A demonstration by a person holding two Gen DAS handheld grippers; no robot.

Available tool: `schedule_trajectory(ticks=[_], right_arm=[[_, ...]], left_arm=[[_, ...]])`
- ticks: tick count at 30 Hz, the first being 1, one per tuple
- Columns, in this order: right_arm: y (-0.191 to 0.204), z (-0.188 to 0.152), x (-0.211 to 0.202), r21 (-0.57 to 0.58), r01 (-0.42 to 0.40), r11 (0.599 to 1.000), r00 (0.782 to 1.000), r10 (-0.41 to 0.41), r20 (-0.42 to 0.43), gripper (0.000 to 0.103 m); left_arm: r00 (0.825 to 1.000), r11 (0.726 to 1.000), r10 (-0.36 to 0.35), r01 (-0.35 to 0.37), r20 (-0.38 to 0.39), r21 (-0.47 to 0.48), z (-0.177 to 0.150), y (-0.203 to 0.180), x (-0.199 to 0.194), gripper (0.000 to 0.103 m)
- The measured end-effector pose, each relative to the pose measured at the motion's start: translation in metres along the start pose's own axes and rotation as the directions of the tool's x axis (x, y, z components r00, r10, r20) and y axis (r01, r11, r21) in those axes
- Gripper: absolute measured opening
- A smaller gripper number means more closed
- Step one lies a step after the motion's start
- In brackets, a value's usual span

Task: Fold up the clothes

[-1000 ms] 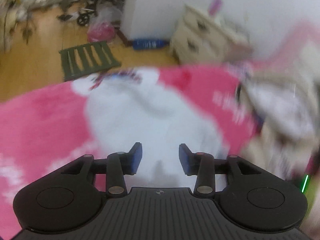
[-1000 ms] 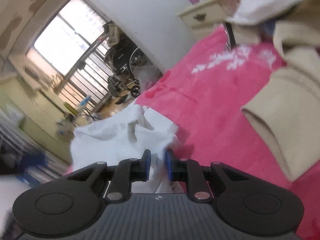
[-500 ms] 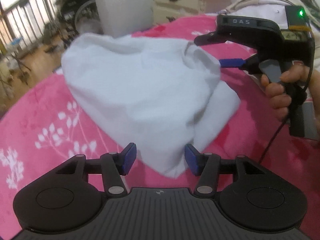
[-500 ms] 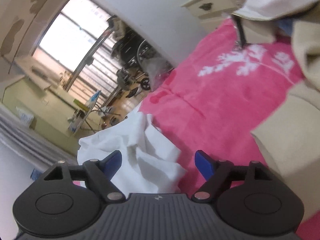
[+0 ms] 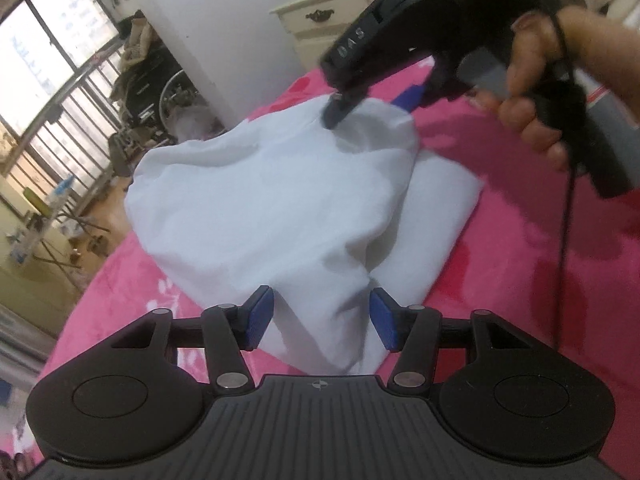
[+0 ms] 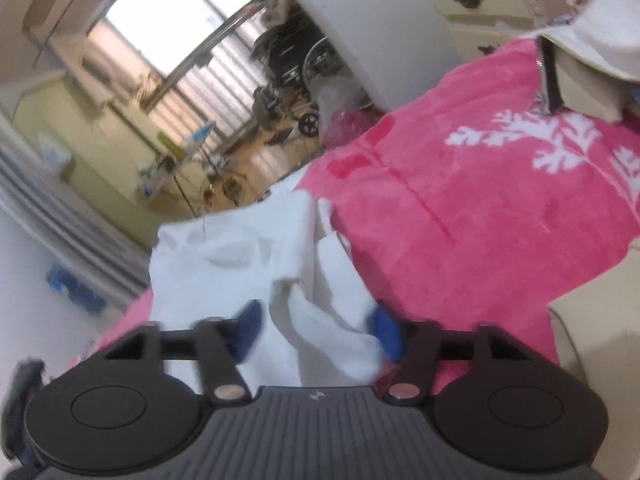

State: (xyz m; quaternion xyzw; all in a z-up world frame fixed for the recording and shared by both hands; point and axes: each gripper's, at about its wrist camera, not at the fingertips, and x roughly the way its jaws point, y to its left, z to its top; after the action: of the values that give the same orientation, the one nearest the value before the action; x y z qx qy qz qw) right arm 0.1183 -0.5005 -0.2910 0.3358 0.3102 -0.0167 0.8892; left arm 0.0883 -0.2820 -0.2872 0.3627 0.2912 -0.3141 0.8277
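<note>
A white garment [image 5: 272, 208] lies bunched on the pink bedspread [image 5: 520, 280]. My left gripper [image 5: 318, 320] is open, and a near fold of the cloth sits between its blue pads. My right gripper [image 6: 316, 330] is open too, with a fold of the same garment [image 6: 248, 256] lying between its fingers. In the left wrist view the right gripper [image 5: 376, 106] reaches down onto the garment's far edge, held by a hand [image 5: 536, 92].
Folded beige clothes [image 6: 600, 332] lie at the right on the bedspread [image 6: 460, 200]. A cream dresser [image 5: 340, 20] stands behind the bed. A wheelchair [image 6: 296, 60] and clutter sit by the window on the wood floor.
My right gripper let go of the white garment and opened wide, then narrowed a little over a fold. My left gripper swung round and closed in on the garment's near edge.
</note>
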Motion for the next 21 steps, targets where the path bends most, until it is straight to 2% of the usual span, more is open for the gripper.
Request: schedule_trajectory(ticks=[1,2,3,4,5,6,7,11,17,21], right_arm=[[0.002,0.000,0.000,-0.013,0.017,1.000,1.000,-0.017,-0.005,0.028],[0.003,0.000,-0.001,-0.015,0.036,0.999,0.999,-0.036,-0.004,0.022],[0.004,0.000,-0.002,-0.017,0.055,0.998,0.998,-0.055,-0.002,0.011],[0.004,0.000,-0.003,-0.010,0.060,0.998,0.998,-0.060,-0.003,0.008],[0.004,0.001,-0.005,-0.002,0.064,0.998,0.998,-0.064,-0.003,0.006],[0.004,0.002,-0.007,0.006,0.062,0.998,0.998,-0.062,-0.008,0.005],[0.006,0.003,-0.008,0.012,0.060,0.998,0.998,-0.060,-0.013,0.005],[0.014,0.005,-0.019,0.060,0.031,0.998,0.999,-0.028,-0.043,0.004],[0.029,-0.014,-0.037,0.100,0.021,0.995,0.997,-0.013,-0.076,0.004],[0.028,-0.033,-0.030,0.041,0.096,0.995,0.991,-0.091,-0.095,0.004]], left_arm=[[1.000,1.000,0.000,0.000,-0.004,-0.006,-0.001,0.001,0.001,0.046],[1.000,1.000,-0.009,0.009,-0.003,-0.025,-0.002,0.005,0.002,0.043],[1.000,0.999,-0.018,0.018,-0.001,-0.044,-0.003,0.010,0.002,0.037],[1.000,0.998,-0.027,0.027,0.001,-0.064,-0.004,0.014,0.003,0.031],[0.999,0.996,-0.033,0.033,0.004,-0.080,-0.005,0.017,0.002,0.025],[0.999,0.995,-0.038,0.039,0.008,-0.096,-0.007,0.021,0.001,0.013],[0.999,0.993,-0.043,0.044,0.012,-0.112,-0.008,0.025,0.000,0.009],[0.999,0.985,-0.046,0.050,0.028,-0.168,-0.018,0.039,-0.009,0.006],[0.999,0.986,-0.038,0.040,0.012,-0.165,-0.042,0.045,-0.019,0.006],[0.999,0.990,-0.040,0.039,0.001,-0.133,-0.046,0.035,-0.013,0.006]])
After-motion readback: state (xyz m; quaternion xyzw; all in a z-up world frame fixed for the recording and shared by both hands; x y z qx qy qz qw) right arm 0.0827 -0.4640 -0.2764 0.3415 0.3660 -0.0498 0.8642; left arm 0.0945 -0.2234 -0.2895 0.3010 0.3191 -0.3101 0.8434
